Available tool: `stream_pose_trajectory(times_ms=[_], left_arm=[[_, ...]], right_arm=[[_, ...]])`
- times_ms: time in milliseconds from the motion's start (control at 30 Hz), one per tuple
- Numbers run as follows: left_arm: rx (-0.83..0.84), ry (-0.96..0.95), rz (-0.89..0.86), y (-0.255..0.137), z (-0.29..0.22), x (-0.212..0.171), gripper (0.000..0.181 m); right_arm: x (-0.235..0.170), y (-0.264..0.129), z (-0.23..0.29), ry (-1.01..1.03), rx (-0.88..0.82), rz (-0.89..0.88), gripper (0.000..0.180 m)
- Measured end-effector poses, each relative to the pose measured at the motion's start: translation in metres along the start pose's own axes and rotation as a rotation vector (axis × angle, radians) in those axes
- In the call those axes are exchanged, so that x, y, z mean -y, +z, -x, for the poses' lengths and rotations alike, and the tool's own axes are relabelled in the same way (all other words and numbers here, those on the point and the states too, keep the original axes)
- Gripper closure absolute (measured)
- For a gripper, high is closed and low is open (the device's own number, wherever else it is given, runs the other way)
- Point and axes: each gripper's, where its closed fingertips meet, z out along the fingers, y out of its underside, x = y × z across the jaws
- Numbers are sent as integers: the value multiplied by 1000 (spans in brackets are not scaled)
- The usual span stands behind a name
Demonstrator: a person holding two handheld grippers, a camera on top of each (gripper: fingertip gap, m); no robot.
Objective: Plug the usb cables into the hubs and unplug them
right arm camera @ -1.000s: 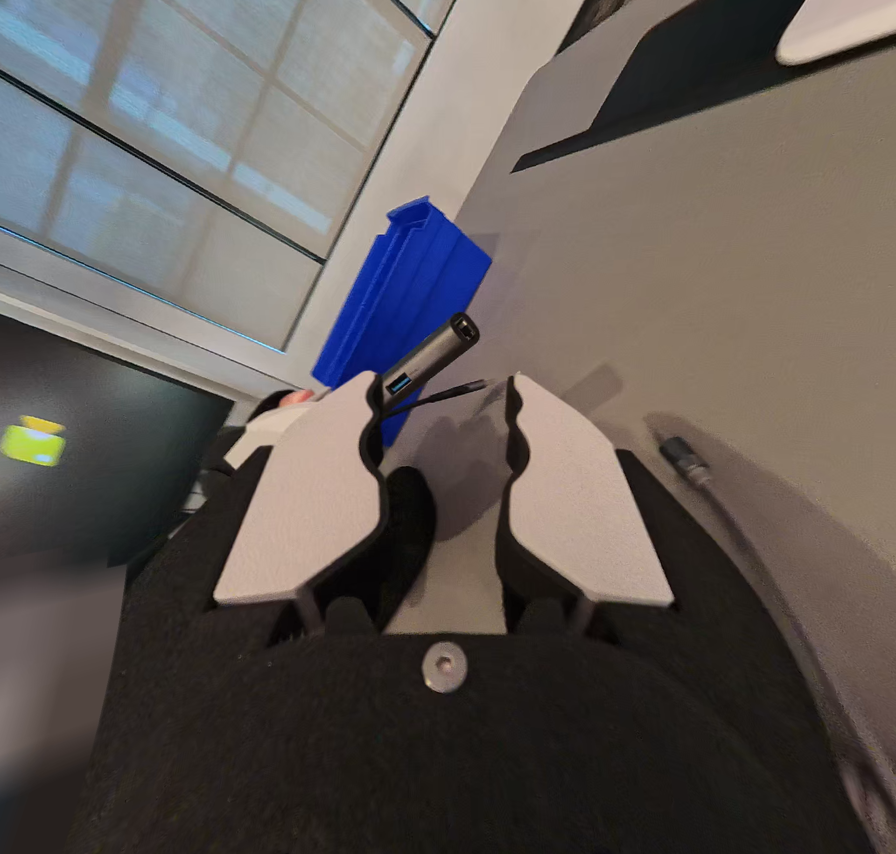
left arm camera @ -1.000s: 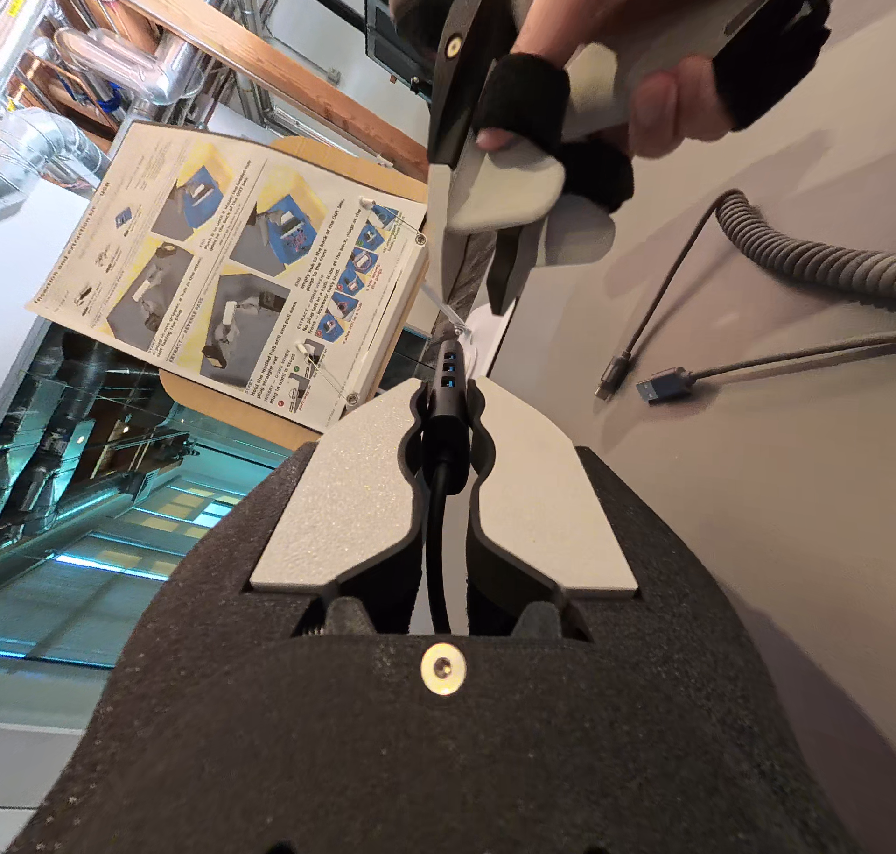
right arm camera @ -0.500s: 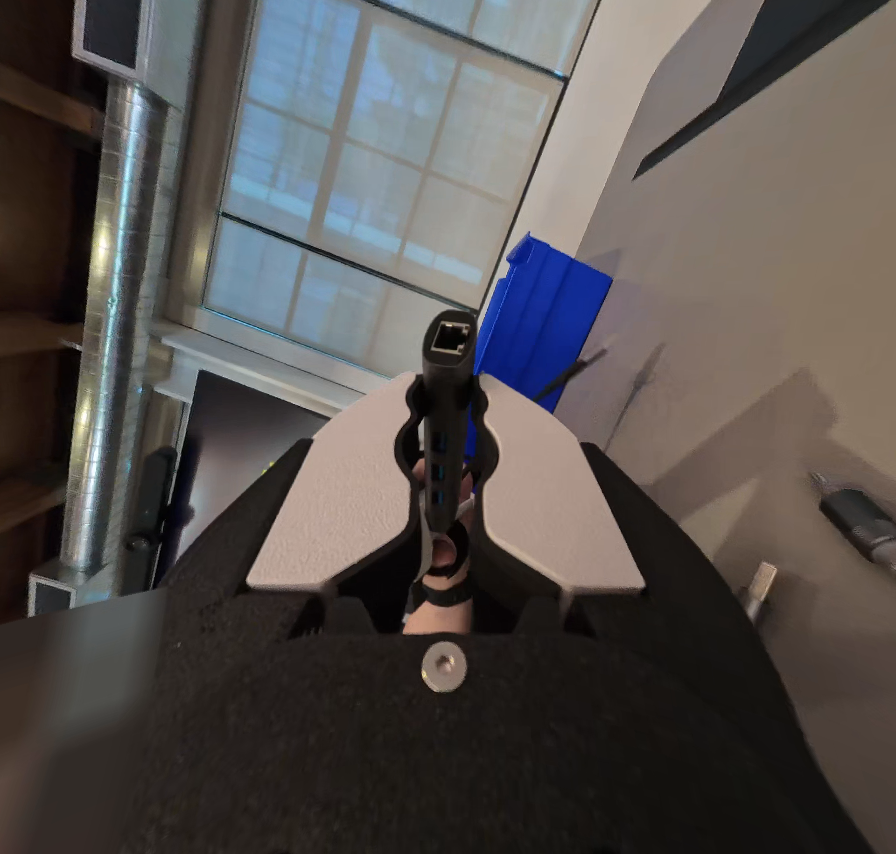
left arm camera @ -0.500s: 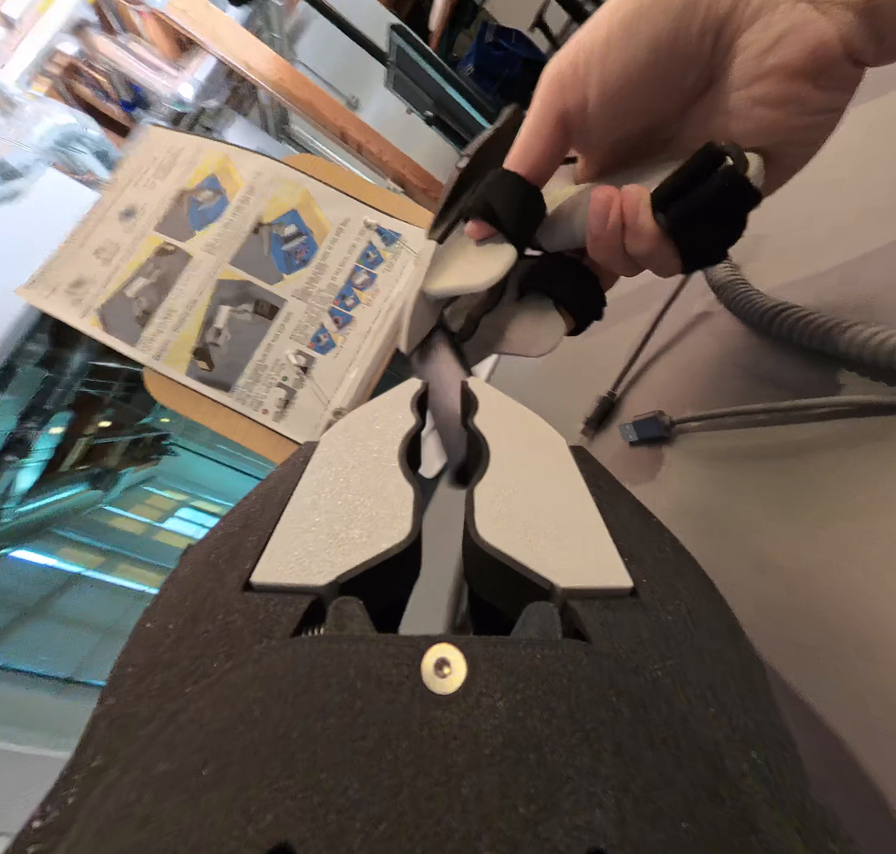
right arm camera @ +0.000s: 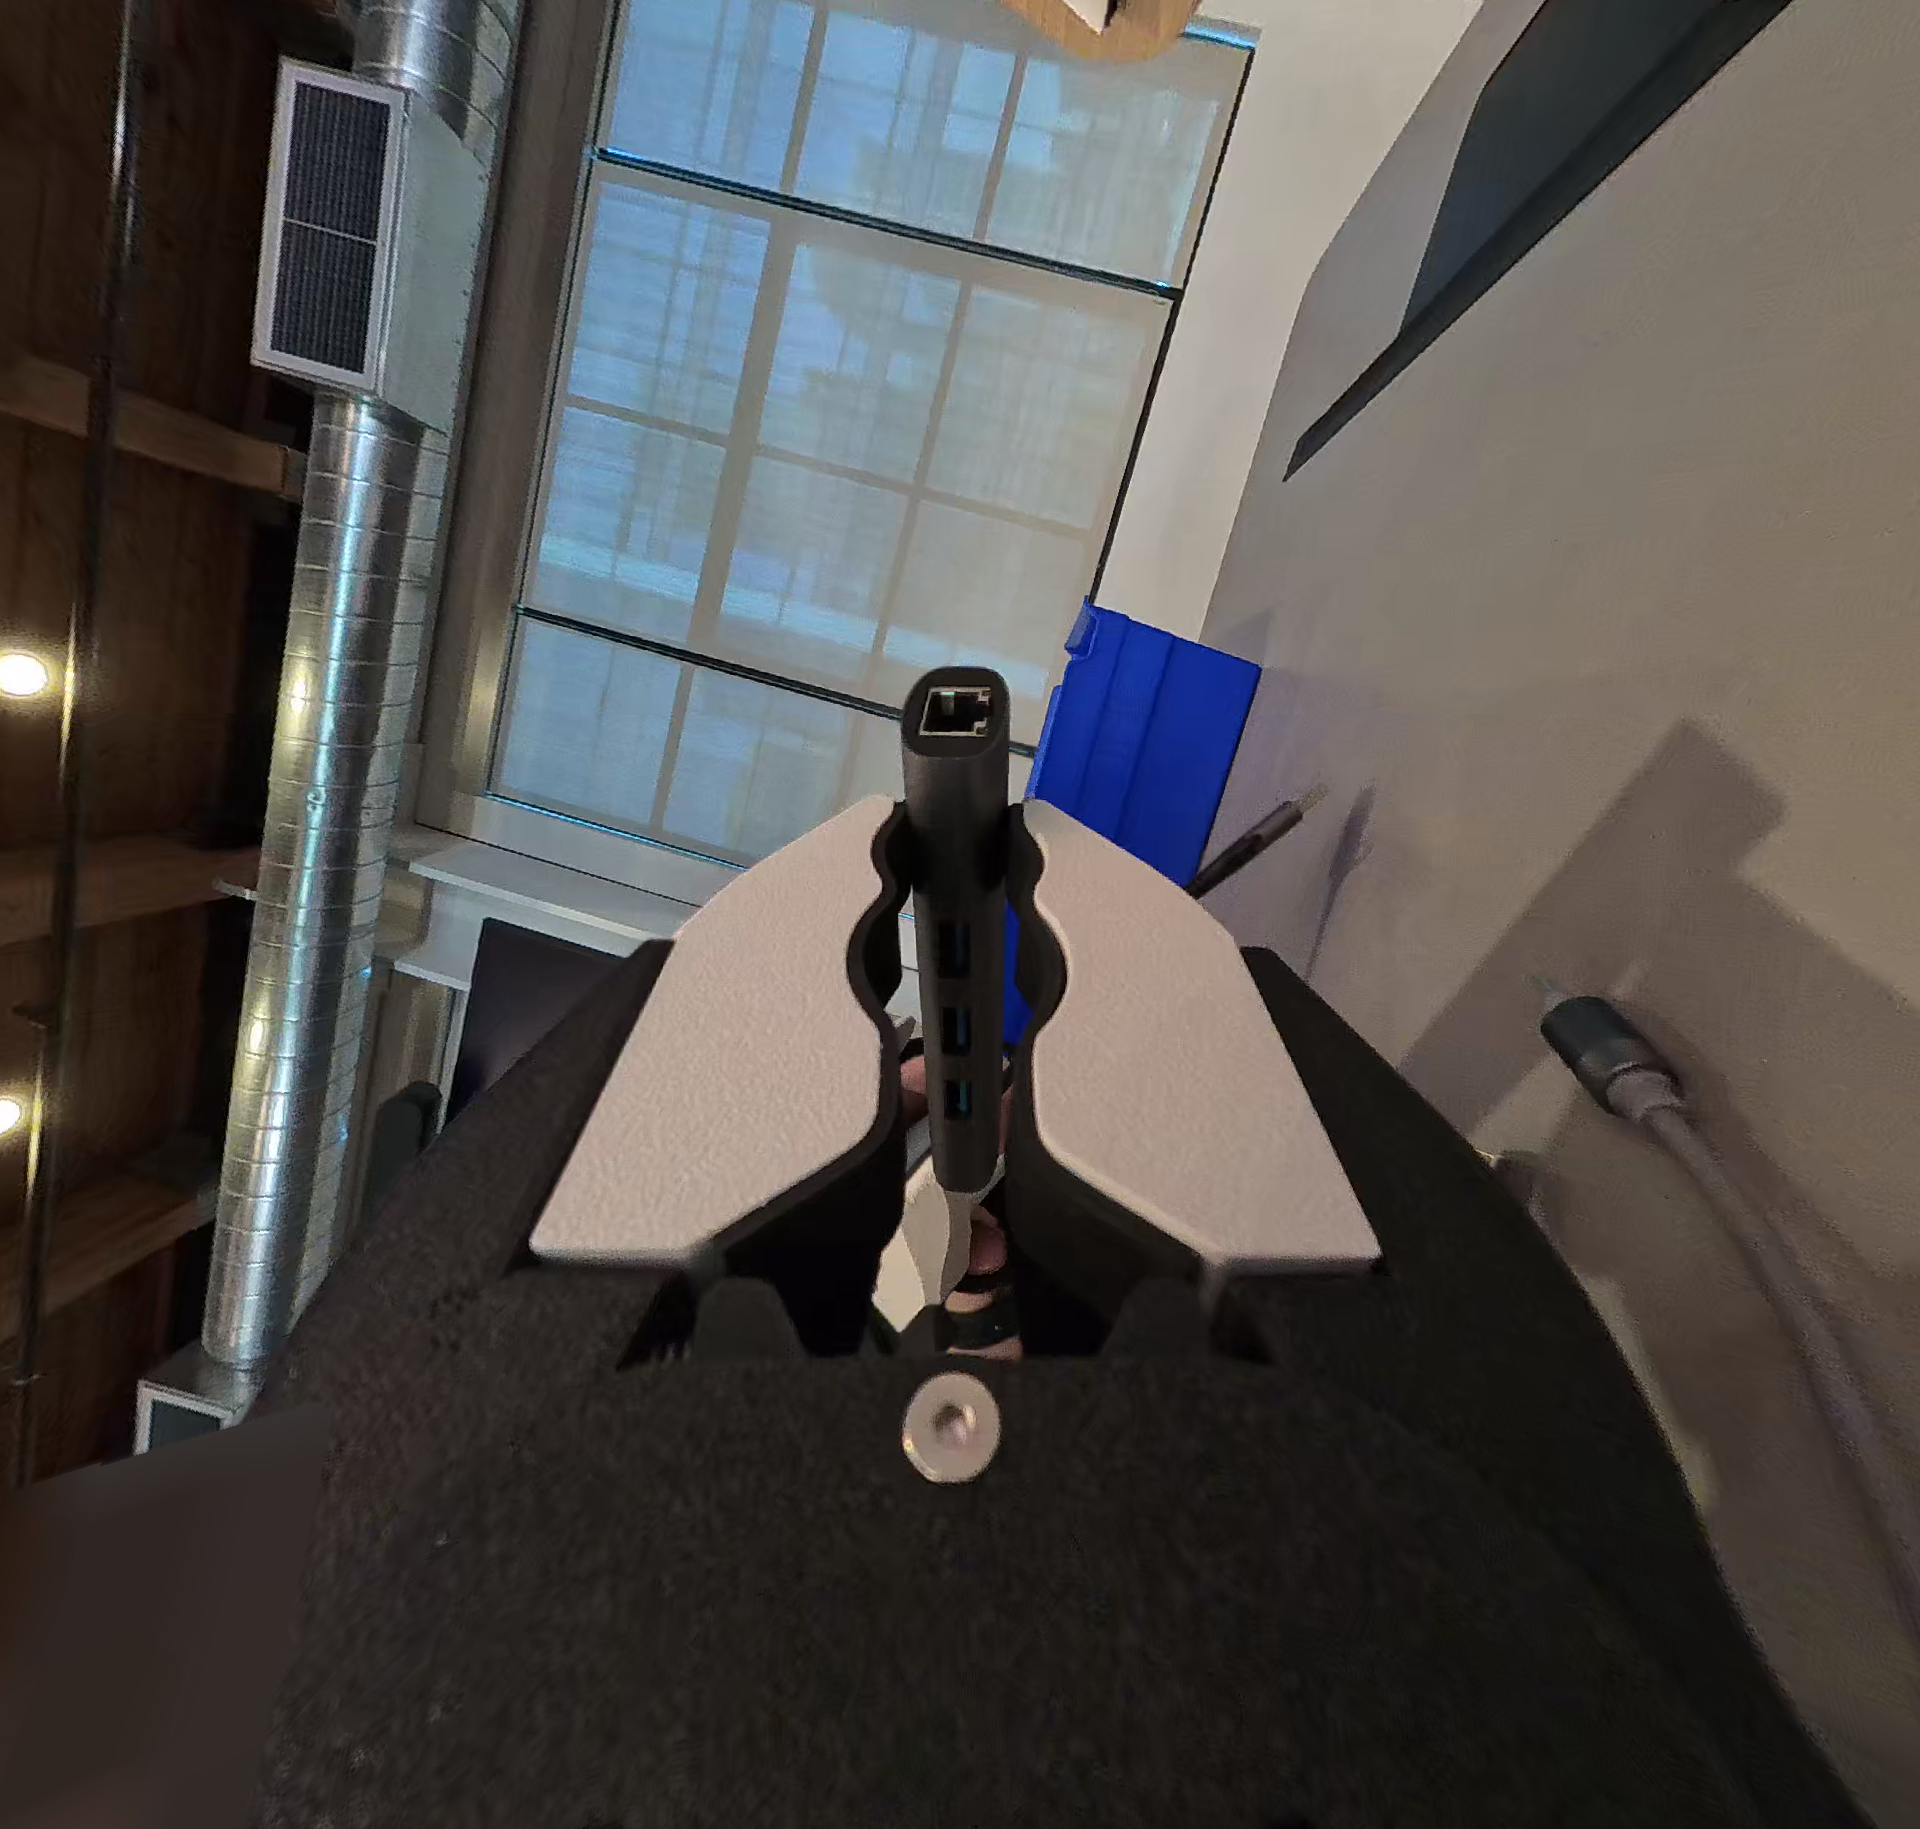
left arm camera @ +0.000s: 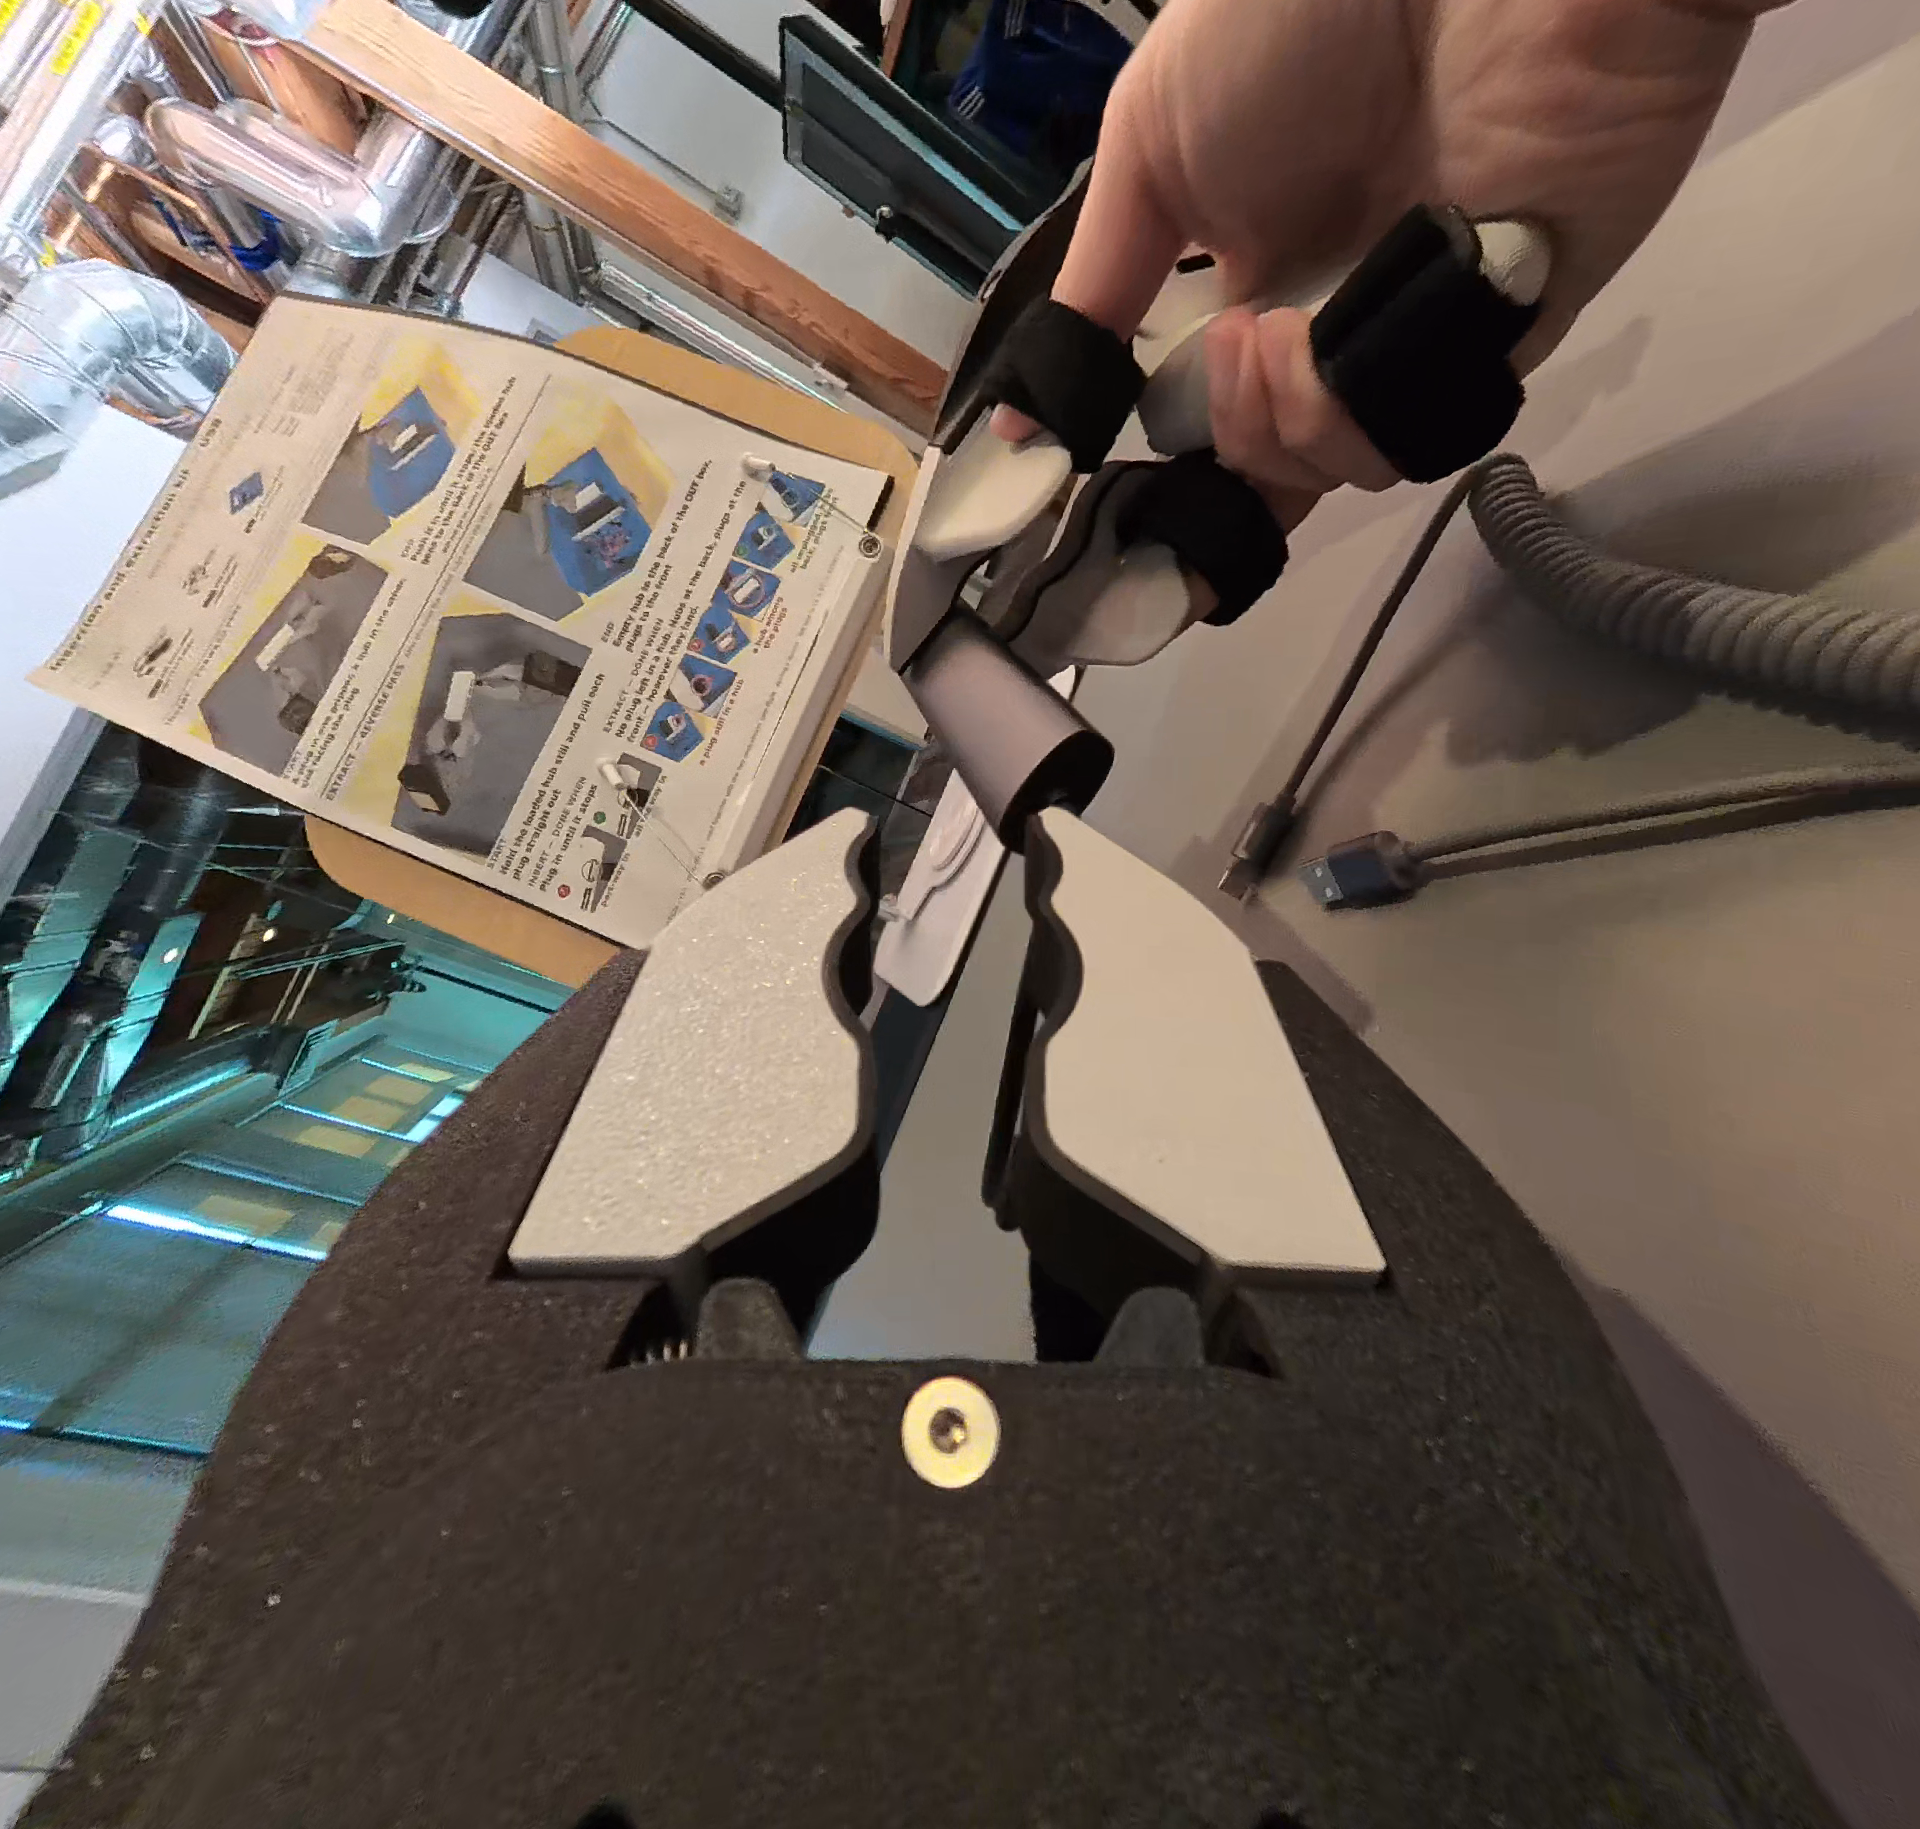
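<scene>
In the right wrist view my right gripper [right arm camera: 956,823] is shut on a dark USB hub [right arm camera: 954,771], which stands upright between its fingers. The hub's blue ports [right arm camera: 961,1031] face the camera and a network socket is on its far end. In the left wrist view the hub [left arm camera: 1003,730] sticks out of the right gripper [left arm camera: 966,636], which a hand holds. My left gripper [left arm camera: 945,829] is open just below the hub's near end. The hub's black cord [left arm camera: 1000,1104] hangs between its fingers. A blue USB plug [left arm camera: 1340,880] lies loose on the grey table [left arm camera: 1558,1104].
A second thin cable plug [left arm camera: 1252,860] and a coiled grey cable [left arm camera: 1683,626] lie on the table beside the USB plug. An instruction sheet on a wooden board [left arm camera: 499,616] stands behind. A blue bin [right arm camera: 1143,730] and a grey cable plug [right arm camera: 1605,1052] show in the right wrist view. Across from one pair of fingers to the other is roughly 9 centimetres.
The left gripper held the hub, then the right gripper closed on its other end. The left gripper has now opened and let go, and the hub stays in the right gripper.
</scene>
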Motion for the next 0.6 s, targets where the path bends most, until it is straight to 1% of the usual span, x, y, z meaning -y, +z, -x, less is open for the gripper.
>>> stream_pose_trajectory(times_ms=[100, 200, 267, 333, 400, 500, 600], left_arm=[[-47, -23, 17, 2, -8, -2, 154], [-128, -85, 69, 5, -20, -13, 156], [-144, -124, 113, 7, -21, -25, 157], [-112, -161, 145, 7, -12, -35, 158], [-134, -207, 169, 5, -11, -44, 159], [-236, -280, 185, 6, -28, -52, 168], [-259, -251, 214, 12, -40, -58, 169]], right_arm=[[2, -2, -11, -58, -75, 10, 163], [0, 2, -24, -92, -135, 28, 163], [-8, 11, -37, -120, -191, 79, 164], [-25, 25, -57, -160, -284, 198, 163], [-38, 37, -71, -190, -351, 282, 163], [-46, 46, -78, -222, -403, 349, 163], [-49, 47, -82, -236, -427, 377, 163]])
